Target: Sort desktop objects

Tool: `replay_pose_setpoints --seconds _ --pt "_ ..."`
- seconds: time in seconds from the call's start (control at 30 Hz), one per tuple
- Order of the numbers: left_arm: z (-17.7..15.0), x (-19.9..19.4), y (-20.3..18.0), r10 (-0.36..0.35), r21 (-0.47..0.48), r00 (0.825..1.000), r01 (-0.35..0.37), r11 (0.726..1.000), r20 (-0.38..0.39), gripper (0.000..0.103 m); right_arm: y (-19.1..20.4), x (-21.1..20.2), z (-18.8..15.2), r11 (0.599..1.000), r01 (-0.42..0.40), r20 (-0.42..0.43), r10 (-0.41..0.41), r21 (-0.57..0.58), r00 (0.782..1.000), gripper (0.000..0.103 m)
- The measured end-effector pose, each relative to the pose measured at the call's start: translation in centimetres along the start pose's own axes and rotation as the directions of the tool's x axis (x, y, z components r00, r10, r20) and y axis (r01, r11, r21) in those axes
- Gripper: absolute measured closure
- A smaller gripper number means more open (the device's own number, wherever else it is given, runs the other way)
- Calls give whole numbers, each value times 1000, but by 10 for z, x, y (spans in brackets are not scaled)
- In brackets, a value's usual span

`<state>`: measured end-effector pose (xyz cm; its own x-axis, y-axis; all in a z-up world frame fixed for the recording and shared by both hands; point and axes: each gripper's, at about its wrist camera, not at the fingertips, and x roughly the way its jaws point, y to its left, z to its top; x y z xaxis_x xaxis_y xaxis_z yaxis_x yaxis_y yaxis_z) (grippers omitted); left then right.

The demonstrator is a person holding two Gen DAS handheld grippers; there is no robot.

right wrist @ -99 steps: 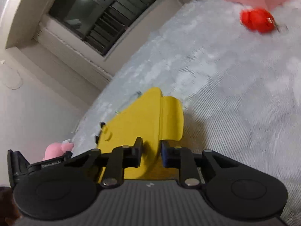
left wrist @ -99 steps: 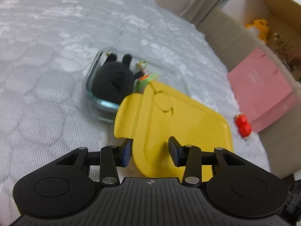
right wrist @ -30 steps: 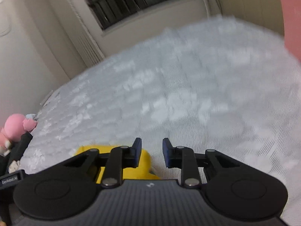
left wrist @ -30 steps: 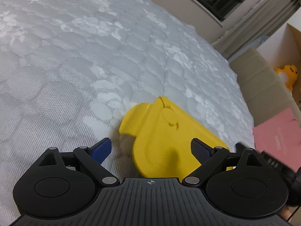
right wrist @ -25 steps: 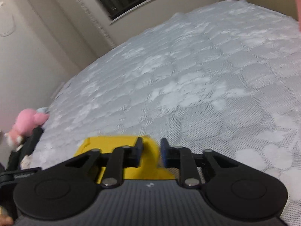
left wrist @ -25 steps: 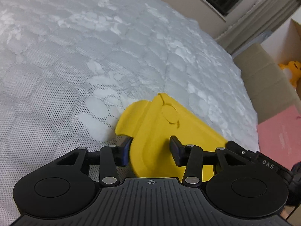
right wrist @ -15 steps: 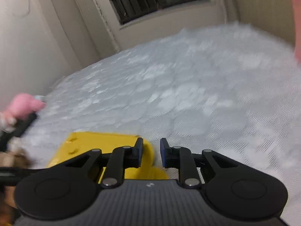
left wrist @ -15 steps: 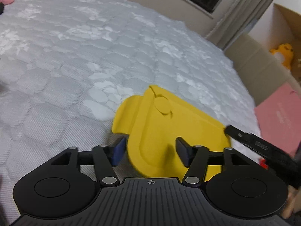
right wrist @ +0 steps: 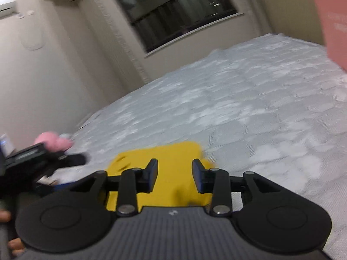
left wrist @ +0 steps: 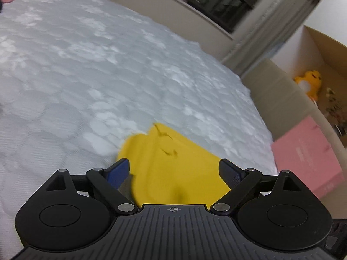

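Lid (left wrist: 173, 173), yellow, lies flat on the grey quilted mattress (left wrist: 86, 75), blurred in both views. Cardboard box (left wrist: 308, 60) beside the mattress holds a yellow plush (left wrist: 309, 82); a pink box (left wrist: 308, 153) leans against it. Left gripper (left wrist: 174, 170): jaws have just been opening, wide apart, lid between, pads not pressing. Right gripper (right wrist: 174, 176): jaws have just been opening, apart over the lid, no contact visible. Pink plush (right wrist: 53, 140) sits near the far wall. Dark window (right wrist: 173, 10) beyond.

Dim indoor light, motion blur throughout, fisheye-bent edges.
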<state>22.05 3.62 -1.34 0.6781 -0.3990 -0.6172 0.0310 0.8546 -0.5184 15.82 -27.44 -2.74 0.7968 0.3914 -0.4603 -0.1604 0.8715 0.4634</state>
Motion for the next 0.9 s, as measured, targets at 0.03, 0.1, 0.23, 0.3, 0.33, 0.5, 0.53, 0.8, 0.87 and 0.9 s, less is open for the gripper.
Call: replay_pose_setpoints --seconds 0.03,0.1,0.23,0.3,0.33,0.5,0.53,0.8,0.87,0.9 --pt "-3 5 0 17 4 1000 -17 1000 -22 10 6 5 0 999 -11 -25 11 -30 1000 61" --pt "-9 18 5 45 -15 995 -46 999 -87 10 13 19 0 998 -1 -68 -4 -70 998 61" --pt "-28 34 20 38 -53 985 -48 997 -170 9 17 37 1 989 12 -111 -29 -144 993 61" --pt "-32 21 15 75 -10 990 -77 997 -120 10 18 40 3 975 19 -116 -45 -219 992 62" --pt "-32 13 7 119 36 989 -116 993 -83 10 18 42 4 969 21 -120 -52 -245 991 62" --pt "-25 -31 -36 164 205 983 -178 962 84 10 18 42 8 975 8 -154 -43 -221 987 62" --pt "-22 -36 -43 139 220 986 -157 963 95 9 18 41 7 977 12 -151 -45 -211 988 61" --pt "6 11 -69 50 316 998 -59 947 35 9 34 32 1 972 110 -122 -138 -206 983 56" --pt "3 21 -61 43 289 999 -40 956 -2 9 37 21 -2 973 121 -89 -141 -199 986 54" --pt "1 26 -55 34 267 999 -25 963 -27 9 38 14 -3 973 132 -68 -147 -190 987 51"
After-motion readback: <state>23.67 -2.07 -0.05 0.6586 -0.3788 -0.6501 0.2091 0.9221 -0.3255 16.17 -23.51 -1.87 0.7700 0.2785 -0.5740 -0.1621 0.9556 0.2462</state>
